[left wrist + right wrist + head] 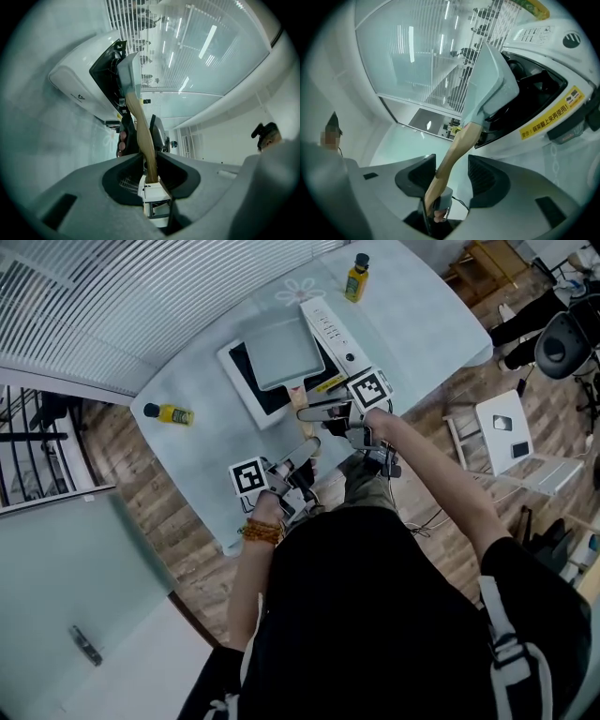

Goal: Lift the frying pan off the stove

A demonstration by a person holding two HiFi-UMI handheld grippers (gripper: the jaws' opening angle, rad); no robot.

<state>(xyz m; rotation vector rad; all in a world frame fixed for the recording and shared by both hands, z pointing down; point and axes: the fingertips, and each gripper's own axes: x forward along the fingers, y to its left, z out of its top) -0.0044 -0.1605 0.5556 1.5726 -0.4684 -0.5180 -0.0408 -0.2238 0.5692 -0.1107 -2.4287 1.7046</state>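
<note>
A grey square frying pan sits on the white stove with a black top. Its wooden handle points toward me. My left gripper is shut on the handle's near end, and in the left gripper view the handle runs straight out between the jaws to the pan. My right gripper straddles the handle closer to the pan. In the right gripper view the jaws stand wide apart, with the handle nearer the left jaw and a gap on the right.
Two yellow bottles lie or stand on the pale glass table, one at the far end and one near the left edge. A white chair stands on the wooden floor to the right. The table's near edge is just below the left gripper.
</note>
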